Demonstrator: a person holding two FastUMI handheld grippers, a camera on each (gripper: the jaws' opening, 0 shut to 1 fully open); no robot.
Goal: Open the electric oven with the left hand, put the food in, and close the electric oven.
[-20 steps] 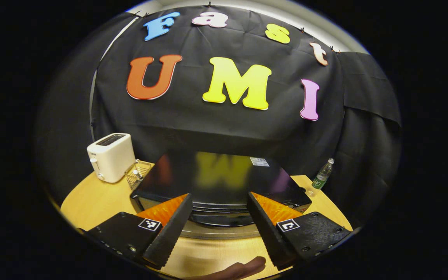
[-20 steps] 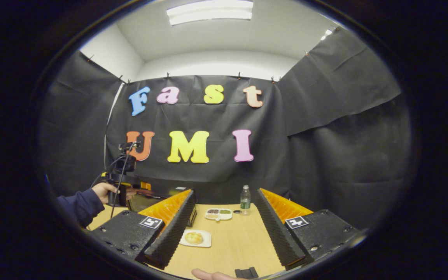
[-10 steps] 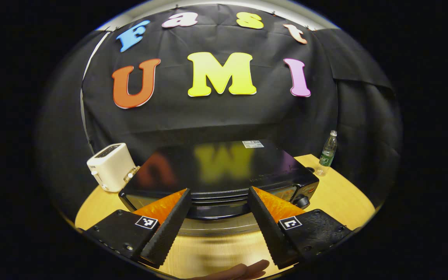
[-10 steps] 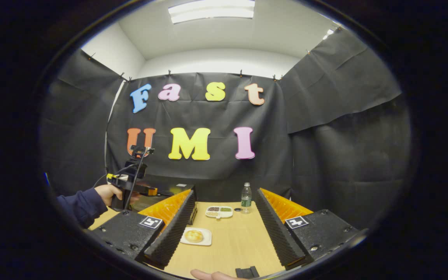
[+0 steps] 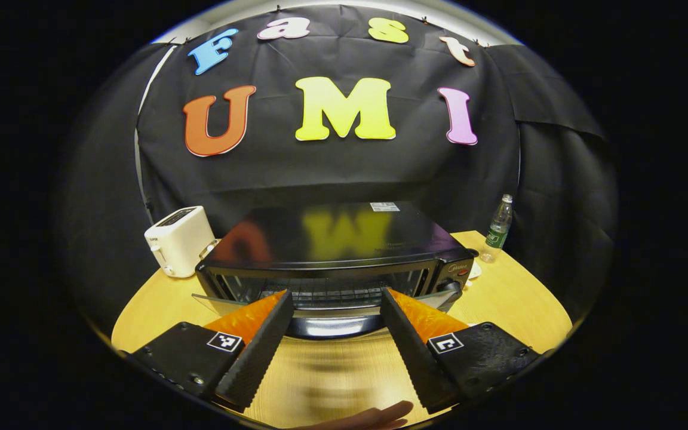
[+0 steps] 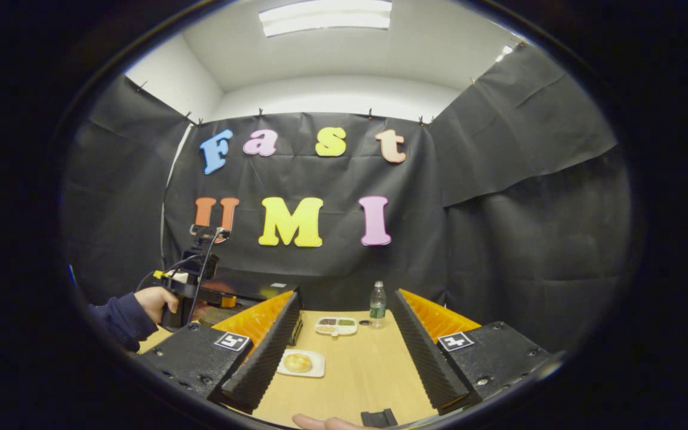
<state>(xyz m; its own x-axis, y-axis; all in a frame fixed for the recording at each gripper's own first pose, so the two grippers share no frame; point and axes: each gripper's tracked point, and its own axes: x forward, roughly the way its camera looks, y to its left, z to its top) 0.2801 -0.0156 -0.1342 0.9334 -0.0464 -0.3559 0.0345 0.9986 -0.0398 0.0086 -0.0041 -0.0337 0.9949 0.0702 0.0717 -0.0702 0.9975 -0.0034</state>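
Left gripper view: the left tool (image 5: 335, 337) is held spread, nothing pinched, and the handle (image 5: 332, 325) of the oven door is seen between its fingers; contact cannot be told. Just beyond it the electric oven (image 5: 338, 251) stands on the bench (image 5: 517, 298) with its door partly lowered, probably to free the rack. A toaster (image 5: 180, 248) stands far left, a bottle (image 5: 498, 227) far right. In the right gripper view, the right tool (image 6: 344, 358) is spread and empty; the food (image 6: 298, 362) lies on a small plate (image 6: 315, 371) ahead, with nothing in the way.
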